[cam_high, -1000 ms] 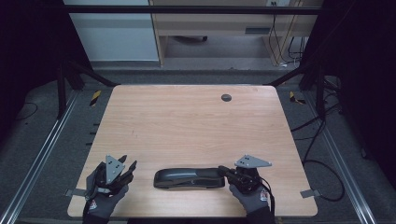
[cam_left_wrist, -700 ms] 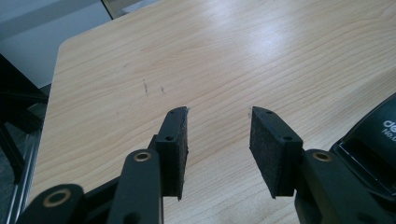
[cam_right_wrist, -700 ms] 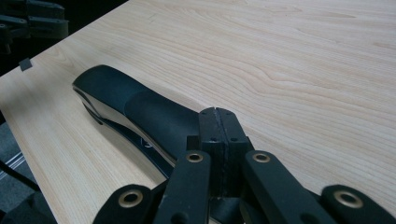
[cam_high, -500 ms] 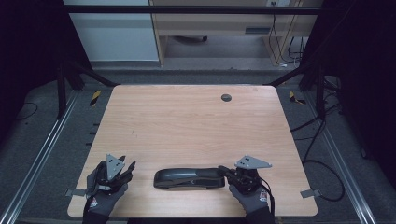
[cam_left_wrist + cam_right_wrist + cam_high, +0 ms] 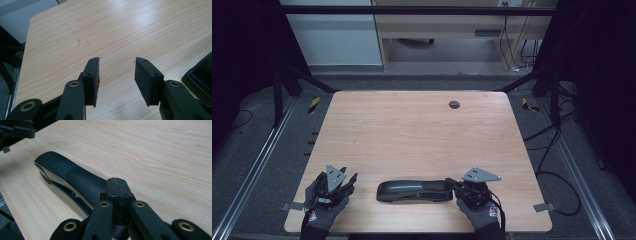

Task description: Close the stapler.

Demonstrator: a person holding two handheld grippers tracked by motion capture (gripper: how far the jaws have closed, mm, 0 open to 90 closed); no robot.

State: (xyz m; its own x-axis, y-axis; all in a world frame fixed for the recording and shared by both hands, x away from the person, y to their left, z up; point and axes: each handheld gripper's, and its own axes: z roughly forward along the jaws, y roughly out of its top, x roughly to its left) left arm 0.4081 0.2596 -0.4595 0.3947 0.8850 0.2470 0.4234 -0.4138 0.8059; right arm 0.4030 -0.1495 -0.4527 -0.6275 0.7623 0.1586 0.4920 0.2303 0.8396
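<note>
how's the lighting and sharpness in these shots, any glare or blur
High view: dim, with dark surroundings and an evenly lit wooden table; the black stapler reads as a low-contrast shape. Left gripper view: a pale glare patch on the wood, and the left gripper is sharp. Right gripper view: the right gripper is slightly soft up close, with a mild sheen on the wood.

Matt black plastic stapler (image 5: 413,191) on smooth pale wood-grain table (image 5: 412,130)
</note>
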